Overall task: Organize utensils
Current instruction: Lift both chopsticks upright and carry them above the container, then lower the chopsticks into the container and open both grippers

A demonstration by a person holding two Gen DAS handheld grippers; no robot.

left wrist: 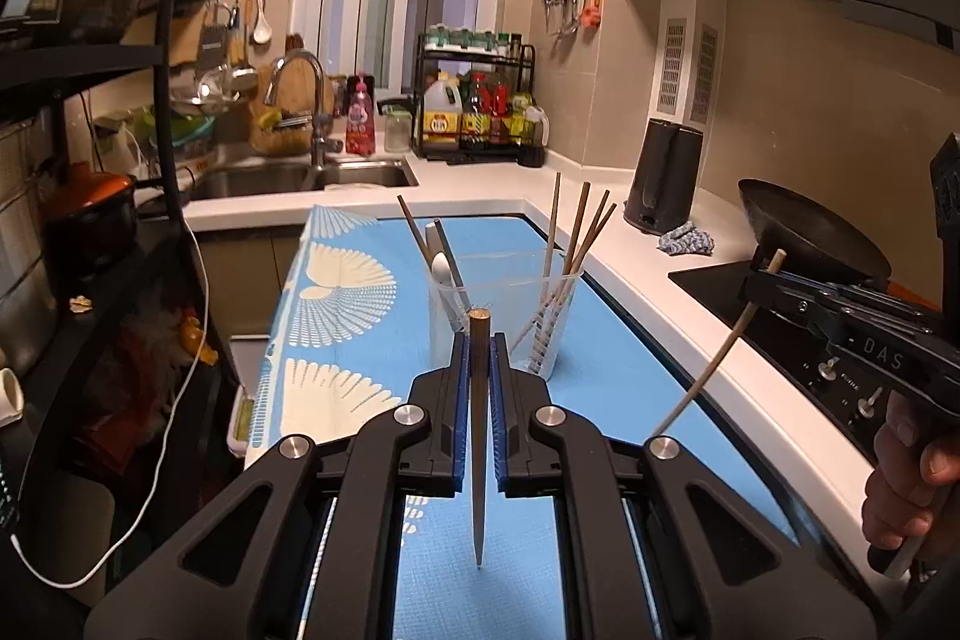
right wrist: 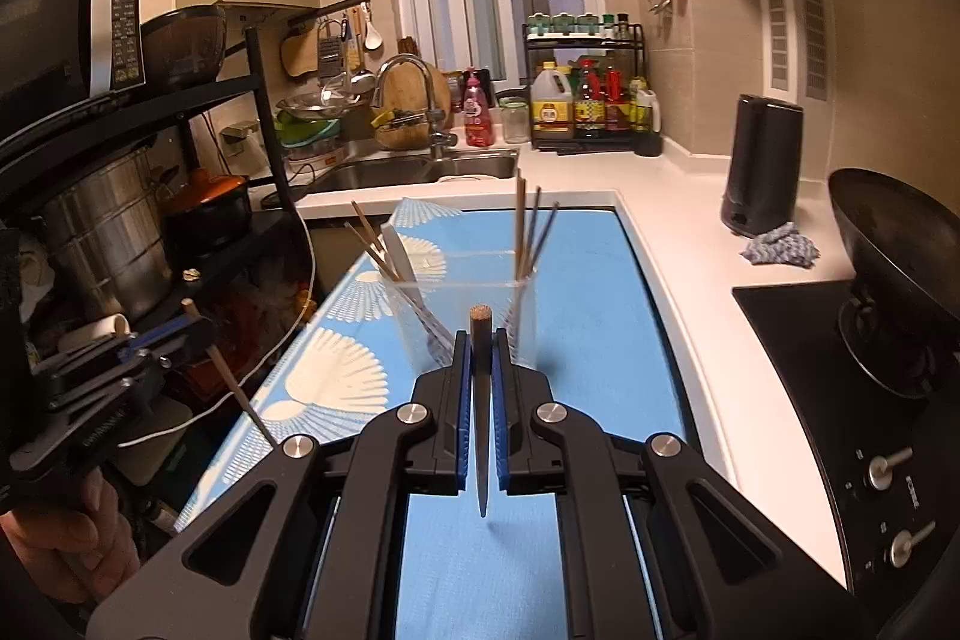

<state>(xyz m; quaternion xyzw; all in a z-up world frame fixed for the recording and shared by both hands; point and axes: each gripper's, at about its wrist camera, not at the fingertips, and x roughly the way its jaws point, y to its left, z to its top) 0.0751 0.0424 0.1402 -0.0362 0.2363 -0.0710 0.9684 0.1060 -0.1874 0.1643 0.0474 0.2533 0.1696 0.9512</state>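
Note:
A clear two-part cup (left wrist: 504, 298) stands on the blue cloth (left wrist: 612, 340), and shows in the right wrist view too (right wrist: 462, 304). Its right part holds several chopsticks (left wrist: 579, 232); its left part holds a white spoon (left wrist: 443, 271) and chopsticks. My left gripper (left wrist: 479, 340) is shut on a brown chopstick (left wrist: 478, 460) that hangs tip down above the cloth, just short of the cup. My right gripper (right wrist: 480, 340) is shut on a dark chopstick (right wrist: 481, 448), held the same way. Each view shows the other gripper at its edge (left wrist: 765, 277) (right wrist: 192, 325), with a hand on its handle.
A white counter (left wrist: 660, 250) wraps around the cloth. On it are a sink (left wrist: 300, 178) with a faucet, a condiment rack (left wrist: 480, 106), a black kettle (left wrist: 663, 175) and a rag (left wrist: 687, 241). A wok (left wrist: 810, 232) sits on the stove at right. A black shelf (right wrist: 120, 196) with pots stands at left.

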